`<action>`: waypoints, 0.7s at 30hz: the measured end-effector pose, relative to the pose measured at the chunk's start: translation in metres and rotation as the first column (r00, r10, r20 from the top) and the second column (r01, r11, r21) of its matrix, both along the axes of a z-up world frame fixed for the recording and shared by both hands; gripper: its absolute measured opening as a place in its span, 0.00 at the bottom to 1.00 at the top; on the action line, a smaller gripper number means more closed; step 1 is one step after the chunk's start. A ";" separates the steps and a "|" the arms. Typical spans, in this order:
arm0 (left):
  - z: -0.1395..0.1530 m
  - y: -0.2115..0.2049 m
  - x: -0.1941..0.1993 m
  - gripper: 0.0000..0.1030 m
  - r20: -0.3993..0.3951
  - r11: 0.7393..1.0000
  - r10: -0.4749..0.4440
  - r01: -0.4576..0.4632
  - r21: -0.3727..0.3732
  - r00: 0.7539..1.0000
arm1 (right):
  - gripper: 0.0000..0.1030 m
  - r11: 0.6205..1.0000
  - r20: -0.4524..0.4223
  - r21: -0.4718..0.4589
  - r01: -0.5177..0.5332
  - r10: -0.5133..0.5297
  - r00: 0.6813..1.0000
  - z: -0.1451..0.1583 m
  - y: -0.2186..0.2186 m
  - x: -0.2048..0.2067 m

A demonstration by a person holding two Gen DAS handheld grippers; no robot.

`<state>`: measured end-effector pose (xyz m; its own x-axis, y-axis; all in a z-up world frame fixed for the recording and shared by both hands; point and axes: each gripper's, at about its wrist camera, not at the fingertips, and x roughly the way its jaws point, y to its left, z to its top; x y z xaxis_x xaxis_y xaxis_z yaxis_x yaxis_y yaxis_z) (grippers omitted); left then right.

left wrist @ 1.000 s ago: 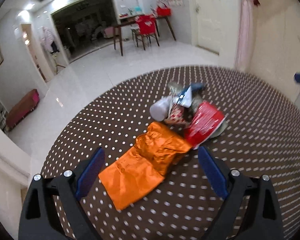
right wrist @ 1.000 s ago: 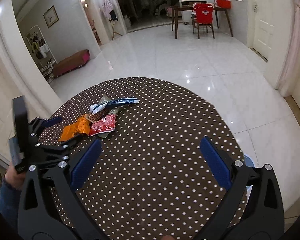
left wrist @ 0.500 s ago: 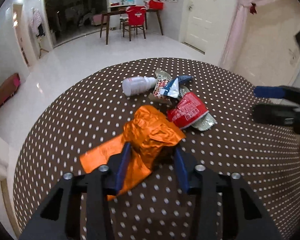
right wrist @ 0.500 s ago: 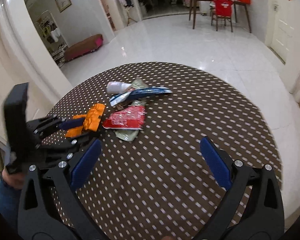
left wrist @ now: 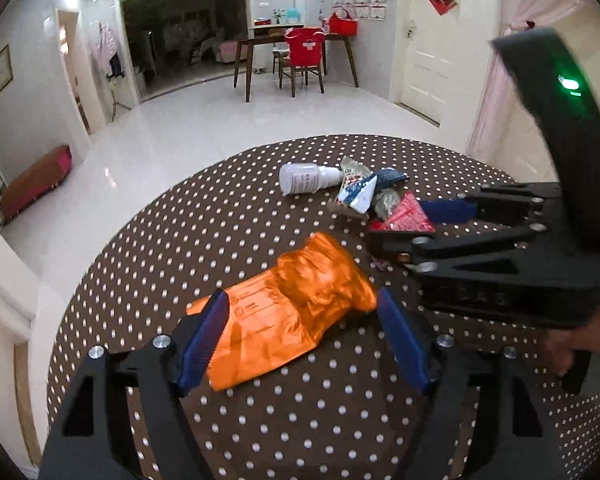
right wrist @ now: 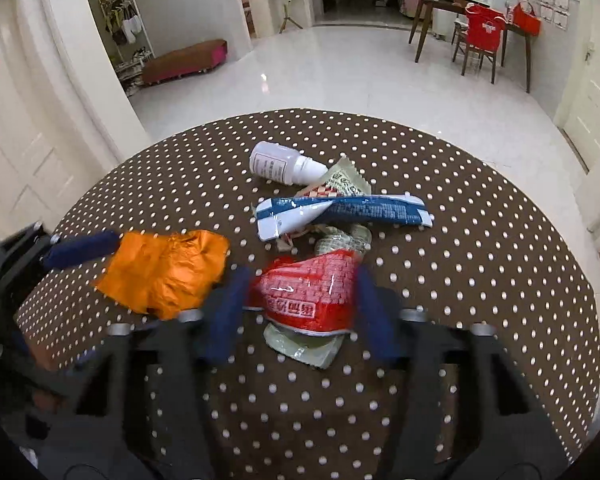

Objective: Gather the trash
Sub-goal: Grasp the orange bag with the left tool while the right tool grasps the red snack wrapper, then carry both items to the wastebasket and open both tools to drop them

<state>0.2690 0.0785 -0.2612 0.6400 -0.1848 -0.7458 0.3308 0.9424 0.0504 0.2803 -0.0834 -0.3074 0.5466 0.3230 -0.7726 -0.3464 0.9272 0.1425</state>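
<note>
An orange foil wrapper (left wrist: 296,312) lies on the brown dotted round table (left wrist: 148,264); my left gripper (left wrist: 304,336) is open with a finger on each side of it. The wrapper also shows in the right wrist view (right wrist: 168,268). My right gripper (right wrist: 296,312) has its fingers on either side of a red snack packet (right wrist: 312,288) and is closing on it, blurred. Beyond lie a blue and white wrapper (right wrist: 340,212), a white bottle (right wrist: 280,166) on its side and green wrappers (right wrist: 344,180). The right gripper reaches in from the right in the left wrist view (left wrist: 412,232).
The table edge curves round on all sides, with white tiled floor (right wrist: 300,72) beyond. A pale green packet (right wrist: 300,346) lies under the red one. A wooden table and red-covered chair (left wrist: 304,52) stand far back.
My left gripper shut on the orange wrapper and has opened again around it. My right gripper swung left to the trash pile and narrowed around the red packet.
</note>
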 end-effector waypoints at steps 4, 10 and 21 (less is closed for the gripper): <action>-0.007 -0.014 0.012 0.73 -0.013 0.997 -0.057 0.057 0.046 0.998 | 0.32 1.000 -0.009 0.023 -0.009 0.009 1.000 0.002 -0.015 -0.015; -0.012 -0.032 0.014 0.44 -0.061 0.989 -0.139 0.141 0.035 0.988 | 0.32 0.996 -0.014 0.089 0.004 -0.003 1.000 0.006 -0.054 -0.046; -0.012 -0.040 -0.019 0.31 -0.068 0.993 -0.119 0.119 -0.004 0.991 | 0.42 0.995 -0.027 0.095 0.011 -0.009 1.000 0.010 -0.094 -0.084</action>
<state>0.2500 0.0386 -0.2732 0.5615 -0.2567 -0.7866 0.4436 0.8959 0.0243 0.1966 -0.1772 -0.2978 0.5300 0.3902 -0.7529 -0.3320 0.9124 0.2392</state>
